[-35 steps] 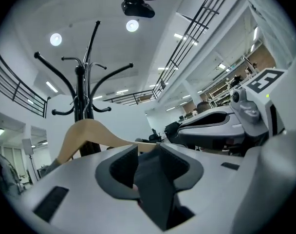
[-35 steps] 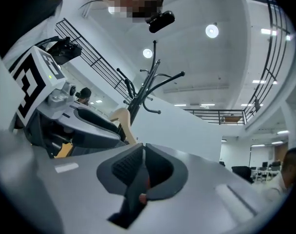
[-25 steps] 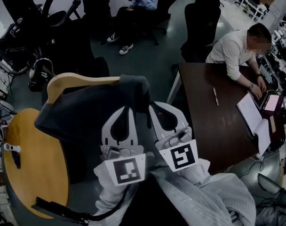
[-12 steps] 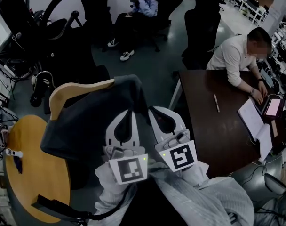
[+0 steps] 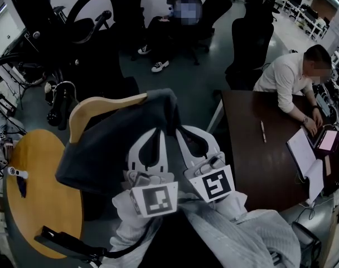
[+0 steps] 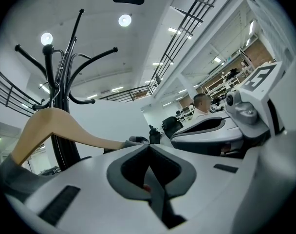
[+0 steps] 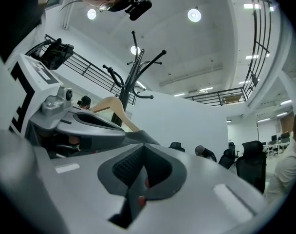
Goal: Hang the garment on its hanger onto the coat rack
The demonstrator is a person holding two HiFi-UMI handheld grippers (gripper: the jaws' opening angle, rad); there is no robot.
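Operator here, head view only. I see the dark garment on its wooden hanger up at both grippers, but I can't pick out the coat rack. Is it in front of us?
Observer: Yes. In the left gripper view the coat rack stands ahead, left of the jaws, just behind the bare wooden arm of the hanger.
Operator: Anything already on its arms?
Observer: The right gripper view shows its curved arms from below, and nothing hangs from those in sight.
Operator: Jaws closed?
Observer: Both gripper views show jaws together, left gripper and right gripper, with grey fabric of the garment at their tips.
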